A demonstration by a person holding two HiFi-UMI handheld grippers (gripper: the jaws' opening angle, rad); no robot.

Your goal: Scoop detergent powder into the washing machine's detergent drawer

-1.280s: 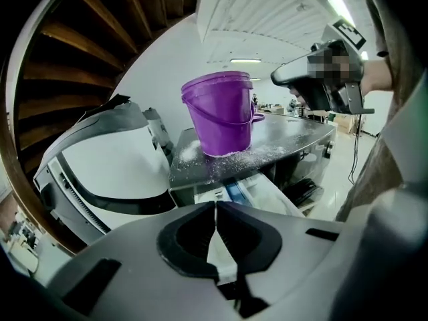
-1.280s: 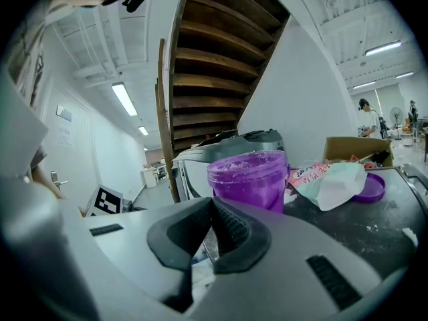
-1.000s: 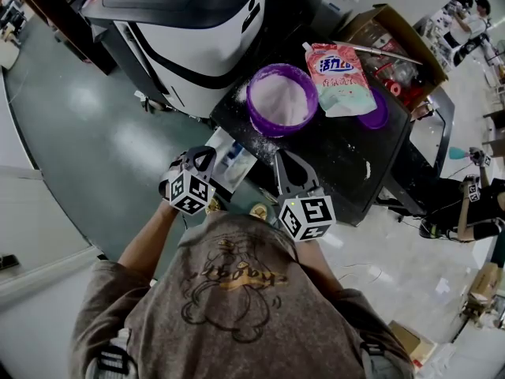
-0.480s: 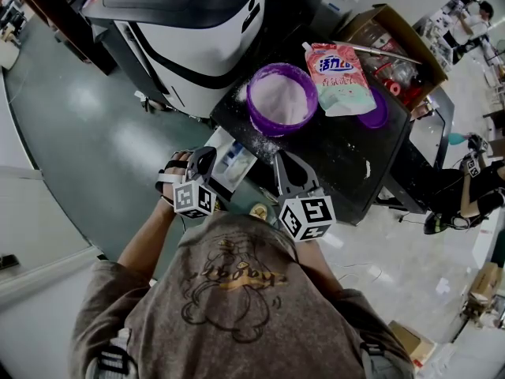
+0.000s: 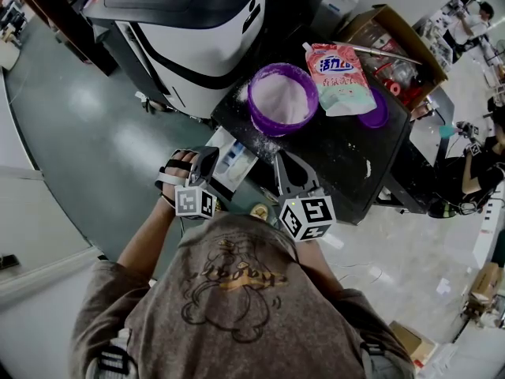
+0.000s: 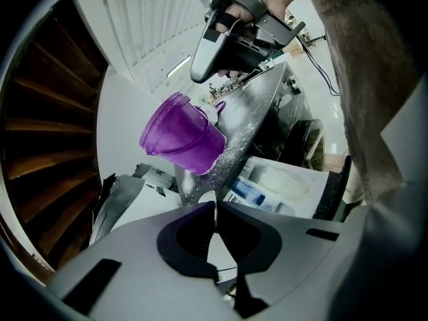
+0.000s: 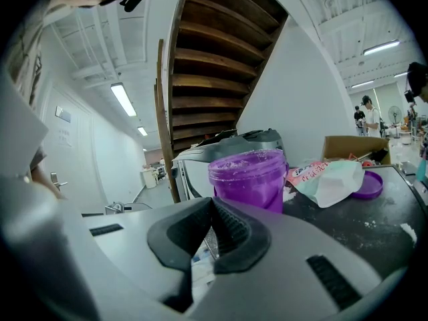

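Here: both grippers closed, tub and drawer lying ahead of them

Plainly, the left gripper (image 6: 215, 207) has its jaws pressed together with nothing between them. The right gripper (image 7: 212, 204) likewise has its jaws meeting at the tips, and it is empty. The round purple plastic tub of white detergent powder (image 5: 282, 99) stands on the black powder-dusted tabletop (image 5: 339, 152), well beyond both sets of jaws. In the right gripper view it rises straight ahead past the tips. The white open detergent drawer (image 5: 234, 164) lies at the table's near left edge. In the head view it sits between the two grippers, and in the left gripper view it is just past the jaws, to their right. Behind the tub sits the white-and-black washing machine (image 5: 189, 38). Right of the tub lie a pink-and-white detergent pouch (image 5: 339, 73) and a flat purple lid (image 5: 379, 115), with an open cardboard box (image 5: 394, 30) behind them.
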